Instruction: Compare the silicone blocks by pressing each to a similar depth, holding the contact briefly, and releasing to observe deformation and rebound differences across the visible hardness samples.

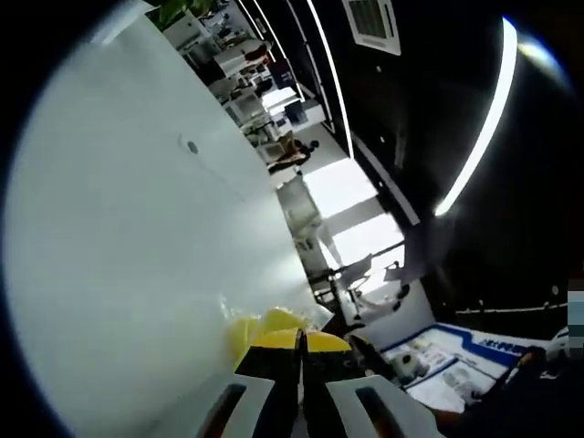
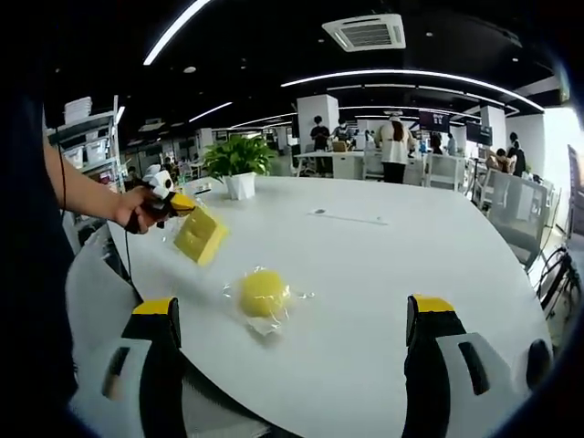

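Right gripper (image 2: pixel 292 319) jaws apart; left gripper (image 2: pixel 169 203) lifts yellow block (image 2: pixel 201 236).

A round white table (image 2: pixel 383 265) carries a wrapped yellow disc (image 2: pixel 263 294) and a potted plant (image 2: pixel 239 164)

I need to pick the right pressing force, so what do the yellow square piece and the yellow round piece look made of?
The yellow square block, gripped by the left hand-held gripper, looks like matte soft silicone or foam; its clear glossy wrap looks like thin plastic film. The yellow round piece on the white table has the same matte look and lies in crinkled, shiny film. How hard either one is cannot be judged from these views.
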The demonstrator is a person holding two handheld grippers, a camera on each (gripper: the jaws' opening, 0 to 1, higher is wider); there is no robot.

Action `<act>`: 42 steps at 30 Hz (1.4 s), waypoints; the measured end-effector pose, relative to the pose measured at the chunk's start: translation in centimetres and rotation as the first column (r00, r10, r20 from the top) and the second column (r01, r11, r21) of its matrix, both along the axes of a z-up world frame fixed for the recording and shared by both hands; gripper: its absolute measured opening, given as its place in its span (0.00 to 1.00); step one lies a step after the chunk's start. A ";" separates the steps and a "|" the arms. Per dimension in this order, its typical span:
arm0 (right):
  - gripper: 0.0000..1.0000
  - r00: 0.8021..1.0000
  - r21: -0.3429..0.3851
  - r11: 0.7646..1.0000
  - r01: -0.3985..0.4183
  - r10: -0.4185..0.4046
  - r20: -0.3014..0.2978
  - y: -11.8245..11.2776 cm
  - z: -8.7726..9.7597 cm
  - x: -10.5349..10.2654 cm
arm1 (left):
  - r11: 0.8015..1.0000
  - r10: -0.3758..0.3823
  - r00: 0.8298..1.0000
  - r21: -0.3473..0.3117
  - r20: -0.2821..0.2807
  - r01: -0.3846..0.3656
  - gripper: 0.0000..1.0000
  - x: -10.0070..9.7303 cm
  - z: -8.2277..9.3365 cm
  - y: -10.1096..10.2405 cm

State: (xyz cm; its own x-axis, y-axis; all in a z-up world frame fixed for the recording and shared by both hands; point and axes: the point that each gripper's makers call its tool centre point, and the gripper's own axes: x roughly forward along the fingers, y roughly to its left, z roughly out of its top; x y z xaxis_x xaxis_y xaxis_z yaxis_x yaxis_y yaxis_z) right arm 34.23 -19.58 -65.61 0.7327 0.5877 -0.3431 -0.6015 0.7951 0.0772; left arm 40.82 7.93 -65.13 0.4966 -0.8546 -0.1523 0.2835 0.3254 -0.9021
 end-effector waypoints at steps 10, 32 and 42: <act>0.97 1.000 0.000 1.000 -0.004 0.004 -0.016 0.3 -0.4 -0.3 | 0.999 0.004 0.998 0.036 -0.057 -0.002 0.00 0.4 -2.4 0.6; 0.97 0.999 0.000 1.000 0.012 -0.012 -0.051 0.1 -1.3 -0.4 | 0.878 0.039 0.992 0.469 0.118 -0.091 0.00 2.7 -8.2 3.4; 0.97 0.998 0.004 1.000 0.025 -0.025 -0.062 0.0 -1.6 -0.4 | 0.806 -0.048 0.990 0.591 0.132 -0.040 0.00 2.0 -10.1 3.5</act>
State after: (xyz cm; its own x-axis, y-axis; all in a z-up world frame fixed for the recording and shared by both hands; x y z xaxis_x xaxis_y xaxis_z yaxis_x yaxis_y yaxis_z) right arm 33.84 -19.58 -67.18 0.7245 0.5711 -0.3858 -0.5754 0.8094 0.1176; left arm 42.85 11.46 -75.24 0.5461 -0.6222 -0.5609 0.3889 0.7814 -0.4881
